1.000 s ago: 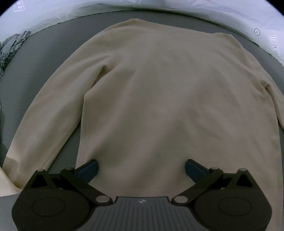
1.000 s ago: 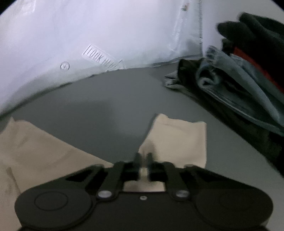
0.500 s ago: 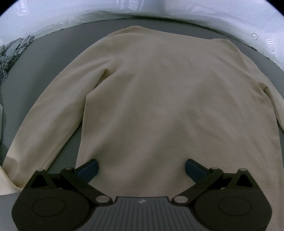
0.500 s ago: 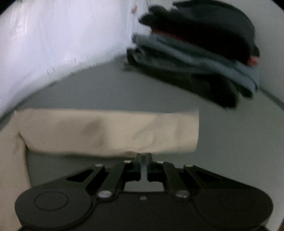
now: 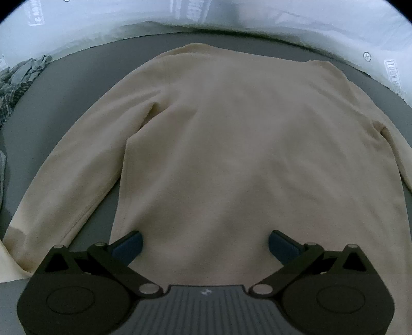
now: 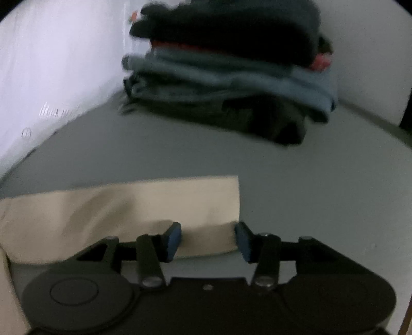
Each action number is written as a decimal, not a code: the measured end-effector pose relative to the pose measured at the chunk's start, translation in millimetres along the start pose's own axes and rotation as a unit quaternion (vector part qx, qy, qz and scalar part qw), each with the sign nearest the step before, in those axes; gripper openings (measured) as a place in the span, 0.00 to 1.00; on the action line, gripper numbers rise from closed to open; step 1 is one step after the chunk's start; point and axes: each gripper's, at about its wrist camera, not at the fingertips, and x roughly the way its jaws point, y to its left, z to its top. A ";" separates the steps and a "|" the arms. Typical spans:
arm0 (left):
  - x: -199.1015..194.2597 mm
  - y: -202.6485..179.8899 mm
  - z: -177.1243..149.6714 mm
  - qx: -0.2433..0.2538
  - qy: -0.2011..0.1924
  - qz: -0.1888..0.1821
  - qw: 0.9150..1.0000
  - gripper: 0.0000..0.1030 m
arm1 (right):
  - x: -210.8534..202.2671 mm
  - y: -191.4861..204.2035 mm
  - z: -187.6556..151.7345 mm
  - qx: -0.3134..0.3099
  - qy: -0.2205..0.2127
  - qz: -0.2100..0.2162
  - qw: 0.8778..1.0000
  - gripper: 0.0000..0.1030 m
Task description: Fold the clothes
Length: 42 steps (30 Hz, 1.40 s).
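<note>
A cream long-sleeved sweater (image 5: 231, 144) lies flat on the grey table (image 5: 64, 98), collar at the far side, hem near me. Its left sleeve (image 5: 77, 175) runs down toward the near left corner. My left gripper (image 5: 205, 244) is open and empty, hovering over the hem. In the right wrist view the sweater's right sleeve (image 6: 123, 208) lies stretched out flat, cuff end to the right. My right gripper (image 6: 209, 241) is open, its fingers either side of the sleeve's near edge by the cuff, holding nothing.
A stack of folded dark, blue and red clothes (image 6: 231, 69) sits at the far right of the table. A crumpled grey-green garment (image 5: 18, 77) lies at the far left. White plastic sheeting (image 5: 231, 23) lines the back (image 6: 51, 64).
My right gripper has opened and let go of the right sleeve, which now lies flat and stretched out. The left gripper has drawn back slightly, staying open.
</note>
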 end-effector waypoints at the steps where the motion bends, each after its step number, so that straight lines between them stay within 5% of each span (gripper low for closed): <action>1: -0.4 -0.1 -0.8 0.000 -0.003 0.000 1.000 1.00 | -1.5 1.1 -1.2 -0.015 -0.005 -0.001 1.000 0.13; 8: -3.1 1.0 -8.6 0.003 -0.031 -0.003 0.999 1.00 | 0.3 1.7 2.8 -0.030 -0.013 -0.020 0.999 0.10; 12: -6.7 6.9 -15.2 0.014 -0.044 -0.020 0.999 1.00 | -1.4 25.5 -3.7 -0.123 -0.029 -0.090 0.988 0.37; 14: -15.0 19.9 -21.0 -0.001 -0.041 -0.038 0.998 1.00 | -8.3 24.5 -6.0 -0.132 -0.026 -0.078 0.988 0.38; 17: -34.9 55.0 -34.9 -0.066 -0.059 -0.043 0.995 1.00 | -23.9 17.6 -11.9 -0.123 -0.006 -0.046 0.991 0.73; 23: -66.7 125.1 -48.3 -0.101 -0.117 0.076 0.985 1.00 | -58.2 23.6 -49.2 -0.170 0.016 0.007 0.985 0.84; 27: -60.1 171.7 -35.7 -0.128 -0.117 0.133 0.976 1.00 | -77.9 38.3 -75.5 -0.187 0.028 0.018 0.982 0.85; 32: -29.6 207.5 -18.2 -0.127 -0.098 0.248 0.955 1.00 | -100.1 50.8 -99.7 -0.221 0.024 0.021 0.975 0.85; 37: -16.5 230.6 -29.4 -0.152 -0.058 0.282 0.946 1.00 | -111.1 46.5 -110.2 -0.218 0.027 0.018 0.975 0.88; 42: -31.4 242.7 -67.3 -0.174 -0.073 0.268 0.945 1.00 | -111.1 47.2 -113.0 -0.222 0.022 0.011 0.975 0.89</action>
